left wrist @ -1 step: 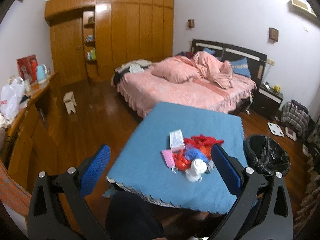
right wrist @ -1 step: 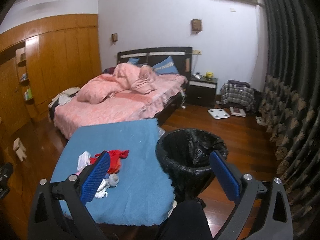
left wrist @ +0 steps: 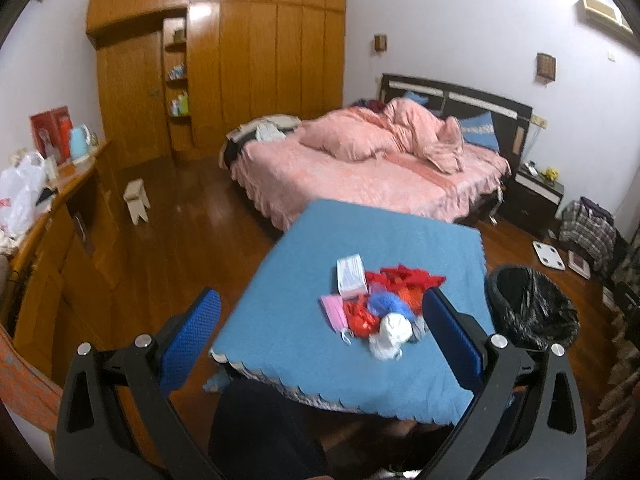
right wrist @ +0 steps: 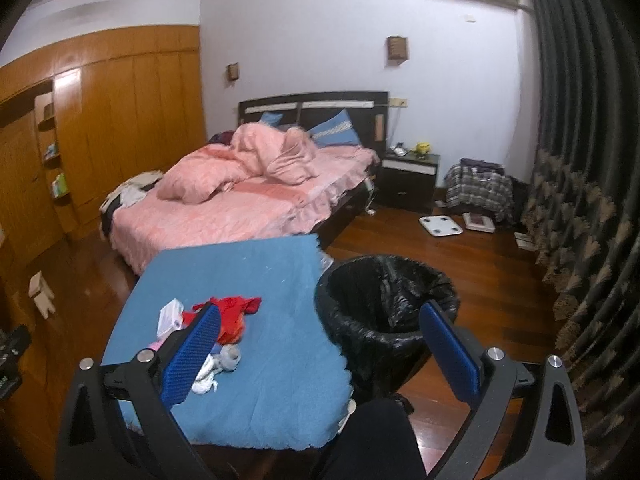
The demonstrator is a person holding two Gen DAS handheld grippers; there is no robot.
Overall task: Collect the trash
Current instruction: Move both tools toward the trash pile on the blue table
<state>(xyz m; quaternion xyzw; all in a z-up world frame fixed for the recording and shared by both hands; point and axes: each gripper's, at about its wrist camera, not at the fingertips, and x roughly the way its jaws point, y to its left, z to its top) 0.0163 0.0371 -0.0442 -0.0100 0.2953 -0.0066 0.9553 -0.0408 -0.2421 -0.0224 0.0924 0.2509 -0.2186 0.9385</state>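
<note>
Both grippers are hanging wide open and holding nothing, the left gripper [left wrist: 320, 336] with the trash pile [left wrist: 376, 304] sitting on the blue tablecloth [left wrist: 288, 340] between its fingers, the right gripper [right wrist: 320, 348] framing the black-lined trash bin [right wrist: 384, 300], likely for easy dropping.

White walls, wooden wardrobe [left wrist: 224, 52], pink bed [left wrist: 360, 172], dark curtains [right wrist: 580, 160], glossy wood floor [left wrist: 184, 232].

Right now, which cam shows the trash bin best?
Right wrist: the trash bin sits near centre, its black liner and open mouth visible, framed between the open hand-held gripper fingers. Left wrist catches it only at the right edge, smaller and distorted.
</note>
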